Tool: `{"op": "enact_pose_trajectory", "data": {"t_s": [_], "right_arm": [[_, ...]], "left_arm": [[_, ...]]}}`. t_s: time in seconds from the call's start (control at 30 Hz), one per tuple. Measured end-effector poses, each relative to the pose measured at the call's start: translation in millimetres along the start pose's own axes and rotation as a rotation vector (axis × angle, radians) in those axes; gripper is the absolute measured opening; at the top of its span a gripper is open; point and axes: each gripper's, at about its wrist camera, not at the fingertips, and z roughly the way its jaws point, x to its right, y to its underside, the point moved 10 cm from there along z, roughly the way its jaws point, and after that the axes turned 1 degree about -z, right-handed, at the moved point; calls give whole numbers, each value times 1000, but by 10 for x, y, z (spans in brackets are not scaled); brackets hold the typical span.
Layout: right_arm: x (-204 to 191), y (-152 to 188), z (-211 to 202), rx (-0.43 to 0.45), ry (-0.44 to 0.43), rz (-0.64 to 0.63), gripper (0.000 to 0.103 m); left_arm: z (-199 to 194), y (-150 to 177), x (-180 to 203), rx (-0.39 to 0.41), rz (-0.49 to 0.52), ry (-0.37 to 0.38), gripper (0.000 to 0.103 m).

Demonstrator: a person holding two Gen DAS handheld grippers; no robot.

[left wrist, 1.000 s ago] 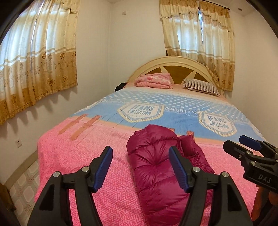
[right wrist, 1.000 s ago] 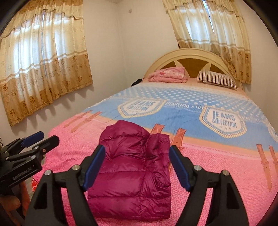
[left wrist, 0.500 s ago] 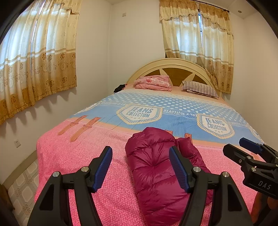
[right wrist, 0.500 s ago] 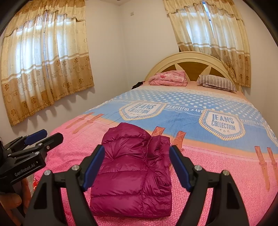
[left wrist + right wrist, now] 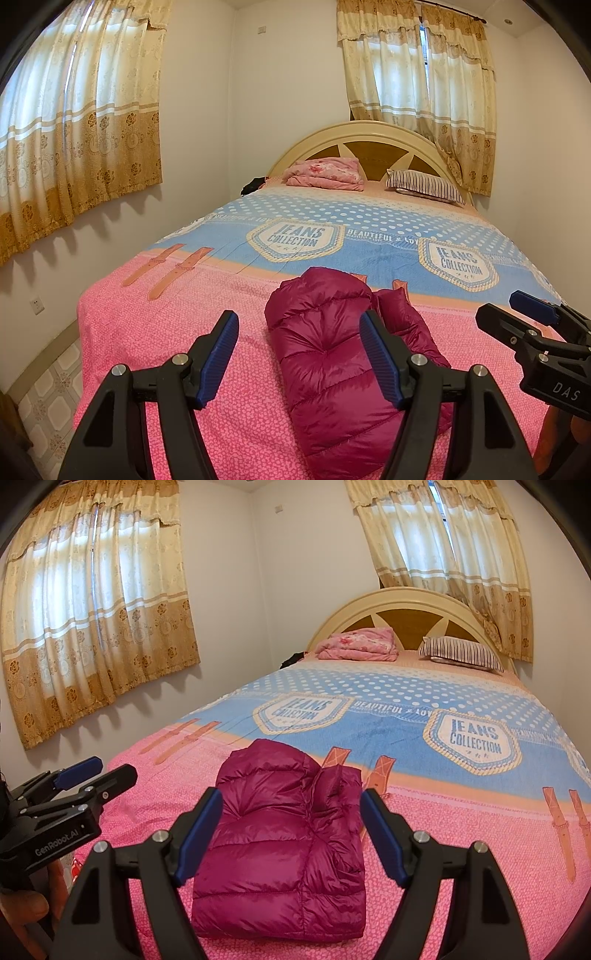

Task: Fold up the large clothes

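A magenta puffer jacket (image 5: 332, 350) lies folded into a compact bundle on the pink foot end of the bed; it also shows in the right wrist view (image 5: 284, 834). My left gripper (image 5: 301, 356) is open and empty, held above and short of the jacket's left side. My right gripper (image 5: 290, 832) is open and empty, held back above the jacket. The right gripper also shows at the right edge of the left wrist view (image 5: 517, 314), and the left gripper at the left edge of the right wrist view (image 5: 99, 771).
The bed (image 5: 369, 229) has a pink and blue "Jeans Collection" cover. A folded pink blanket (image 5: 325, 173) and a striped pillow (image 5: 424, 186) lie by the headboard (image 5: 369, 136). Curtained windows are on the left wall and behind the headboard. Tiled floor (image 5: 48, 402) is at the left.
Both grippers have drawn back and risen slightly from the jacket, which looks a little farther away. The jacket has not moved.
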Motion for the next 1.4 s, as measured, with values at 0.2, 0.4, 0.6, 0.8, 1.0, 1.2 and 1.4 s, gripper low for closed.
{"op": "enact_pose_trajectory", "data": {"t_s": [0.2,0.4,0.6,0.8,1.0,1.2,1.4], "right_arm": [[-1,-2,1,1,0,1,79],[-12,7,1,-3,-2,6,79],[-29,7,16,-7,-2,14,79],[-25,-2,21,-6,-1,15,79],[-11,-15,15,4,3,13,79],[-19,-25,-3,11,6,1,79],[-27,-28,-1,12,5,-2,79]], "left_arm": [[1,12,3,-1,0,-1,69],[11,24,7,-5,0,-4,69],[30,44,12,-10,1,-6,69],[43,57,21,-12,-7,-12,69],[1,13,61,12,-4,-8,79],[-17,-20,67,20,-8,-26,97],[27,-25,55,10,-13,-33,99]]}}
